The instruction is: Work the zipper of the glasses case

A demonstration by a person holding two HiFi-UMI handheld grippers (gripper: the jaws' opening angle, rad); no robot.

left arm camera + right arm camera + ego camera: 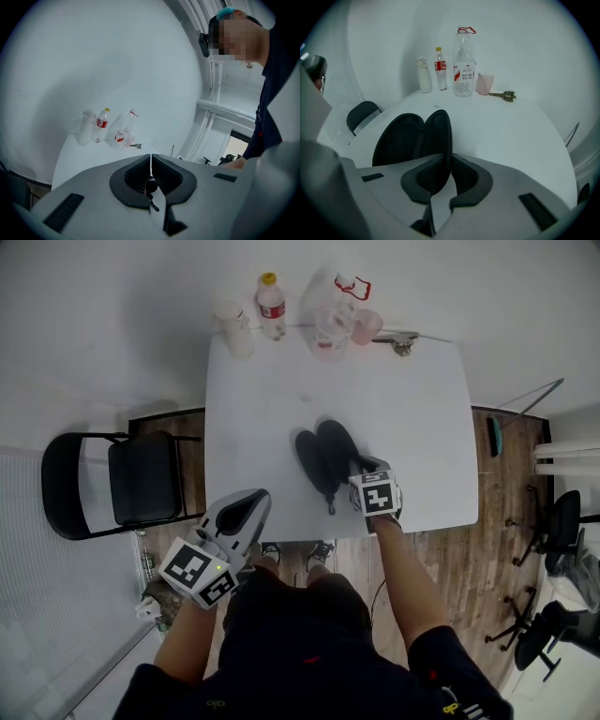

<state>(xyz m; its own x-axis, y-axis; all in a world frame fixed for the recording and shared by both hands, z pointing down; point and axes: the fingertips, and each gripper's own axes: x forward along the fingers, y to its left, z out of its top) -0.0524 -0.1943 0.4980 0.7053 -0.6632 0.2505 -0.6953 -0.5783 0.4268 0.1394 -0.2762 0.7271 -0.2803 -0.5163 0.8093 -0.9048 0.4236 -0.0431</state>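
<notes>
Right gripper: jaws nearly together, pinching the rim of the glasses case at that shell's 5 o'clock edge. Its own view shows the rim running straight down into the gap between the pads. The case lies wide open, two black shells splayed side by side with the hinge between them. It sits on the white table, close to the 6 o'clock edge. The grip is on the right-hand shell.

Left gripper: clenched on nothing, jaws meeting along a thin line. Head view puts it off the table's 7 o'clock corner, well apart from the case.

Small dark tab trails from the case toward 6 o'clock. Could be the zip pull or a strap; too small to tell.

Judgement on the step: with the case gaping, the work is to fold the shells shut and run the slider round.
- The rim pinch is thin, so swing the shell over toward 9 o'clock slowly or it may slip out.
- Left gripper would do best to open and come in to steady the other shell. Otherwise the light case will likely skate on the smooth top.
- Find the slider before pulling, and tug along the track, not across it.

Far edge, 12 o'clock: white tumbler, small bottle, big clear bottle and pink cup, all well apart from the case. Black chair at 9 o'clock, beside the table.
</notes>
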